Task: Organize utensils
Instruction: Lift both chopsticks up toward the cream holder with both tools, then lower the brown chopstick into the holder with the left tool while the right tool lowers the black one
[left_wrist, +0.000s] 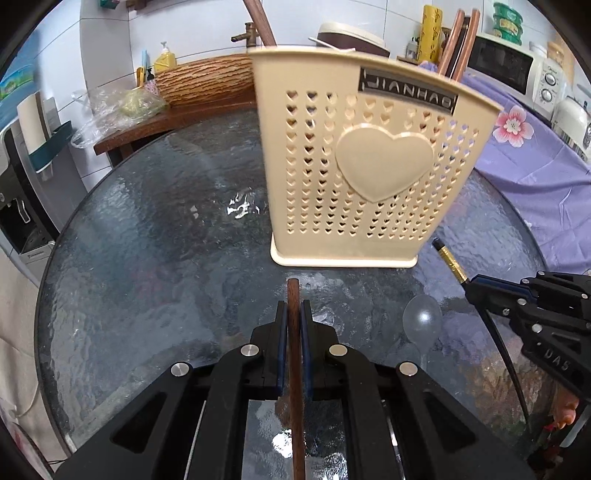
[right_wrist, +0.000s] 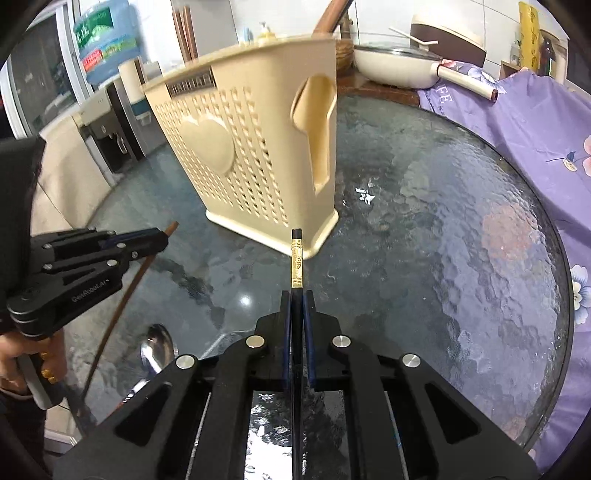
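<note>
You had each gripper (left_wrist: 294, 314) (right_wrist: 297, 306) clamped on a chopstick (left_wrist: 293, 332) (right_wrist: 296, 258); the holder (left_wrist: 365, 155) stood just beyond, left hand nearer

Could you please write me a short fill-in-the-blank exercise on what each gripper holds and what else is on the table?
1. The left gripper is shut on a ____ chopstick.
2. The black chopstick in the right gripper has a ____ band near its end.
3. The holder bears a large raised ____ on its front.
4. A metal ____ lies on the glass table.

Missing words: brown; gold; heart; spoon
</note>
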